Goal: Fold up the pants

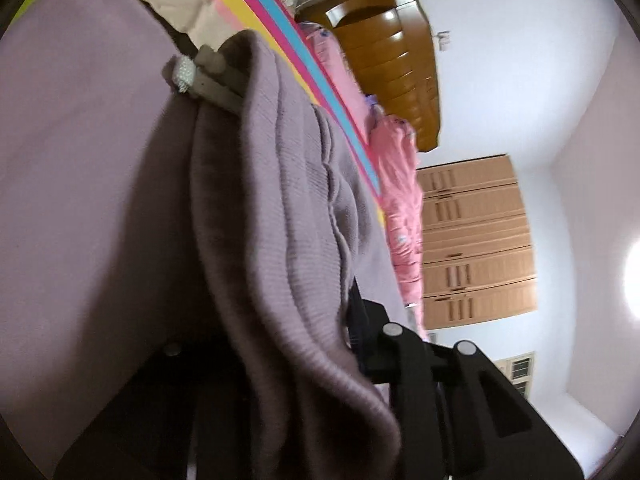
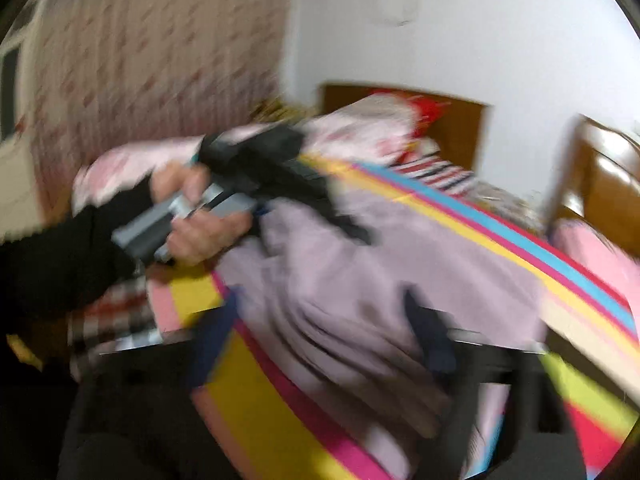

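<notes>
Pants gripped over a striped bed

The mauve pants [image 1: 280, 216] are pinched between the left gripper's [image 1: 320, 344] fingers and draped over them. The right gripper [image 2: 320, 344] straddles a bunched fold; its grip cannot be told through blur. Beyond lie the bedsheet [image 2: 500, 232], pink bedding [image 1: 400, 184] and wardrobe [image 1: 476, 240].

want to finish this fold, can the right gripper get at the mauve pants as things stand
Probably yes: the mauve pants lie bunched between the right gripper fingers, nothing blocking. Blur hides whether it is closed.
</notes>
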`<state>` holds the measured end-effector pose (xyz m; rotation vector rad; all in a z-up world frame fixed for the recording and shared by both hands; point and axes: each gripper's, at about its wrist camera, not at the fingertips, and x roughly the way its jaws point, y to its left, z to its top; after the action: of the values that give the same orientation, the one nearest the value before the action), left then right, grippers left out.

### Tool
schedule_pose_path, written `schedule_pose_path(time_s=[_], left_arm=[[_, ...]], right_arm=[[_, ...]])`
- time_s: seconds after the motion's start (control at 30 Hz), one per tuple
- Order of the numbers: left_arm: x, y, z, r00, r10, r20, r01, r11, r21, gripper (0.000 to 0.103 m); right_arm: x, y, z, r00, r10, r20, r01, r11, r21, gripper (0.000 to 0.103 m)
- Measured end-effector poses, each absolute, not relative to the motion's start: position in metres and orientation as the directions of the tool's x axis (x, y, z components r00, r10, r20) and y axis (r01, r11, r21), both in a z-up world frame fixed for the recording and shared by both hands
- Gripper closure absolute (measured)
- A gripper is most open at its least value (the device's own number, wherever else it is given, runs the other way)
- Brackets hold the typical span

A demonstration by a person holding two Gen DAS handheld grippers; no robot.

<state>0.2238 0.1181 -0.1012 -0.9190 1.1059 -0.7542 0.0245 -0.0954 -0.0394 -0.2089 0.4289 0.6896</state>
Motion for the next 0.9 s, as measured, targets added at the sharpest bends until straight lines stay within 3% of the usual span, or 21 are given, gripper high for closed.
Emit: schedule_pose_path(time_s=[0.1, 0.2, 0.23, 0.33, 0.5, 0.67, 0.77, 0.9], left_arm=[[0.223, 0.116, -0.098, 0.300, -0.855, -0.422, 0.078, 0.463, -0.883, 0.077], [0.220, 0.121, -0.096, 0.322, -0.856, -0.406, 0.114, 0.460, -0.880, 0.077], [0.220, 0.120, -0.096, 0.327, -0.856, -0.400, 0.121, 0.457, -0.881, 0.077], [0.217, 0.120, -0.094, 0.340, -0.853, -0.396, 0.122, 0.458, -0.881, 0.077], [0.208, 0.124, -0.097, 0.342, -0.853, -0.393, 0.116, 0.454, -0.884, 0.077], [0.212, 0.120, -0.095, 0.350, -0.846, -0.403, 0.104, 0.463, -0.880, 0.076], [0.209, 0.114, -0.081, 0.359, -0.796, -0.487, 0.085, 0.548, -0.832, 0.077], [0.205, 0.085, -0.012, 0.373, -0.741, -0.558, 0.238, 0.658, -0.714, 0.081]], right_arm=[[0.005, -0.166, -0.042, 0.778, 0.508, -0.370, -0.490, 0.859, 0.149, 0.009], [-0.003, -0.212, -0.059, 0.824, 0.373, -0.426, -0.295, 0.925, 0.239, 0.008], [-0.005, -0.224, -0.070, 0.821, 0.305, -0.484, -0.211, 0.948, 0.239, 0.008], [-0.008, -0.224, -0.086, 0.802, 0.214, -0.557, -0.135, 0.974, 0.181, 0.008], [0.003, -0.184, -0.084, 0.802, 0.228, -0.552, -0.198, 0.974, 0.113, 0.009], [0.026, -0.155, -0.094, 0.804, 0.111, -0.585, -0.139, 0.990, -0.004, 0.009], [0.032, -0.144, -0.102, 0.809, 0.024, -0.587, -0.094, 0.992, -0.090, 0.009], [0.034, -0.148, -0.104, 0.809, -0.044, -0.587, -0.026, 0.994, -0.110, 0.009]])
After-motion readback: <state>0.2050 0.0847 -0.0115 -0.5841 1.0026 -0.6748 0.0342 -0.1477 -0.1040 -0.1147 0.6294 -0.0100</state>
